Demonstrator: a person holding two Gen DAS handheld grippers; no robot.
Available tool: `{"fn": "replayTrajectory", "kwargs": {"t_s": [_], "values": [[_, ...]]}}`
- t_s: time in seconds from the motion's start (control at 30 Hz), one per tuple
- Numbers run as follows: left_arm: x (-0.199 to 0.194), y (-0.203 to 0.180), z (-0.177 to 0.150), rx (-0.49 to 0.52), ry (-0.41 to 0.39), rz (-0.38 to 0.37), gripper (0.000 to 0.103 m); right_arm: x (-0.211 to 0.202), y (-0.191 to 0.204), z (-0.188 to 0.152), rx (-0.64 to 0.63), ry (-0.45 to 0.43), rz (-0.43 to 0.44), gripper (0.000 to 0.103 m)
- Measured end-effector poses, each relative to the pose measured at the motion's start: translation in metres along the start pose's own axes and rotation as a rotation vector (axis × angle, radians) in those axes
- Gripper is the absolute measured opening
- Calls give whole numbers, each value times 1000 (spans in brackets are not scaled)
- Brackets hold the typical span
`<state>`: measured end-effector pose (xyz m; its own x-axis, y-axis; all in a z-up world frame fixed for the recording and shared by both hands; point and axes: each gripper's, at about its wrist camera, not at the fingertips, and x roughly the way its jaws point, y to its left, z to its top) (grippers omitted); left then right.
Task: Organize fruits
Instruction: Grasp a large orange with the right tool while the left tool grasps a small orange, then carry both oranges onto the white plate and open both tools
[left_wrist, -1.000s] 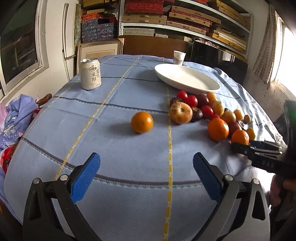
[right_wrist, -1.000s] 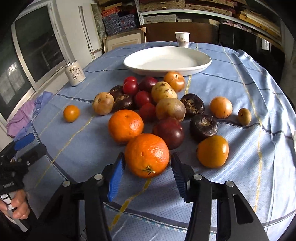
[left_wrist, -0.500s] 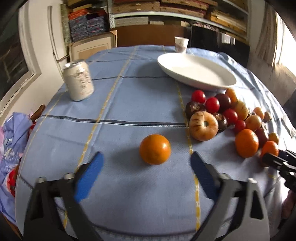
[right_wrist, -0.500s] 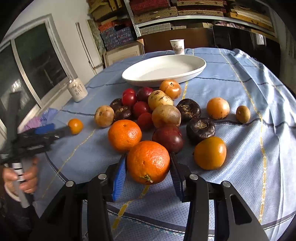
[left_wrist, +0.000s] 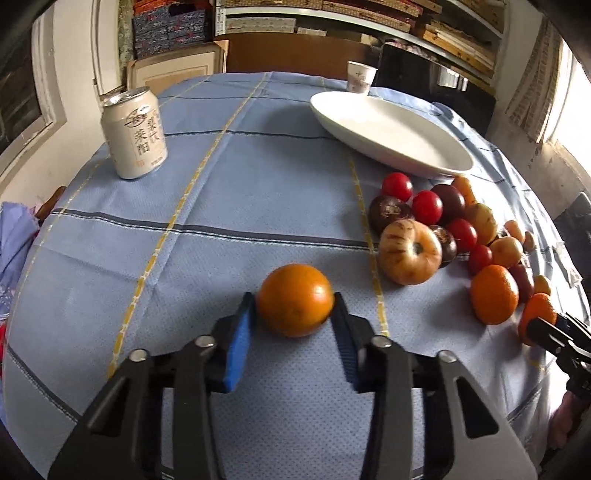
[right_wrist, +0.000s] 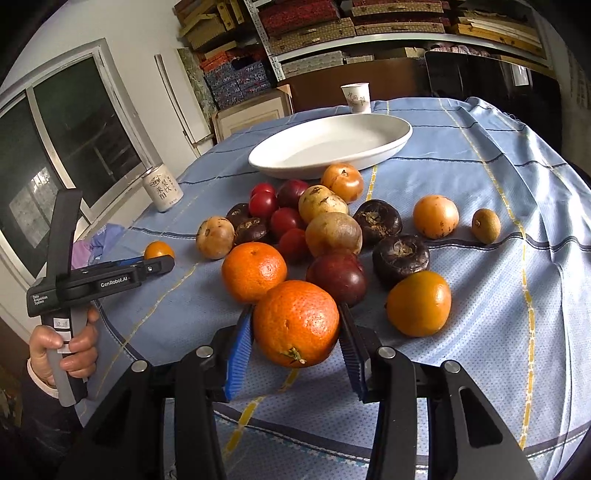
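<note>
My left gripper (left_wrist: 293, 325) is shut on a smooth orange fruit (left_wrist: 295, 299) that stands alone on the blue cloth, left of the fruit pile. It also shows in the right wrist view (right_wrist: 159, 250). My right gripper (right_wrist: 295, 334) is shut on a large orange (right_wrist: 295, 322) at the near edge of the pile and holds it slightly above the cloth. The pile (right_wrist: 317, 225) has several red, dark purple, tan and orange fruits. An empty white oval plate (right_wrist: 388, 147) lies behind the pile.
A white drink can (left_wrist: 133, 133) stands at the left of the table. A paper cup (right_wrist: 356, 96) stands behind the plate. Shelves with boxes fill the back wall. The table edge drops off at the right, beyond a small brown fruit (right_wrist: 486, 225).
My left gripper moved forward to the lone orange fruit and closed on it. My right gripper closed on the large orange and lifted it a little.
</note>
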<state>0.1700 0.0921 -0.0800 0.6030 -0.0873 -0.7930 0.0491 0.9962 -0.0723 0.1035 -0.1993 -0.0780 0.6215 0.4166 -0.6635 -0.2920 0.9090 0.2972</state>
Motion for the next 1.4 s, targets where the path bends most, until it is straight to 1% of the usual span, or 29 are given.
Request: {"fn": "replayTrajectory", "kwargs": {"t_s": [0.17,0.27,0.37,0.43,0.5,0.53,0.63,0.7,0.73,0.77,0.83,0.93,1.03,1.13,1.17,1.23,1.27,1.3,1.37,1.4], "values": [[-3,-2,0,3,-7,1,38,-3,-2,0,0,-11,12,45],[-12,1,5,-17,-27,-30,38,-9,-1,1,-13,0,51,45],[-25,-5,23,-2,-59,-56,38,-20,-2,12,-1,8,131,45],[-29,-15,40,16,-78,-73,38,-26,-3,35,-8,-3,173,45],[-31,-31,65,41,-110,-89,38,-28,-4,56,-27,-30,156,45],[-30,-38,75,51,-120,-95,38,-26,-5,73,-42,-52,131,45],[-17,-64,110,85,-125,-137,38,-7,-12,114,-42,-69,74,45],[-1,-78,132,105,-108,-151,38,15,-22,140,-19,-42,35,45],[11,-85,143,116,-94,-144,38,34,-30,155,0,-6,17,45],[22,-89,152,122,-77,-135,38,48,-36,164,15,26,3,45],[45,-94,167,122,-35,-117,38,80,-49,178,33,91,-31,45],[76,-95,186,109,18,-121,38,116,-61,192,35,152,-65,45],[102,-94,196,97,68,-125,38,139,-67,196,40,187,-82,45],[121,-95,199,101,104,-114,38,154,-69,198,36,223,-89,45],[125,-95,199,97,114,-109,38,155,-67,199,26,218,-98,46],[127,-95,198,93,115,-102,58,155,-66,200,24,229,-106,46],[120,-93,197,84,86,-80,73,150,-66,199,42,225,-87,47],[110,-92,195,83,47,-64,77,144,-67,199,54,214,-65,47],[89,-89,190,96,-5,-65,79,126,-65,196,44,167,-32,47],[77,-87,185,95,-27,-70,84,115,-62,193,28,135,-22,48]]}}
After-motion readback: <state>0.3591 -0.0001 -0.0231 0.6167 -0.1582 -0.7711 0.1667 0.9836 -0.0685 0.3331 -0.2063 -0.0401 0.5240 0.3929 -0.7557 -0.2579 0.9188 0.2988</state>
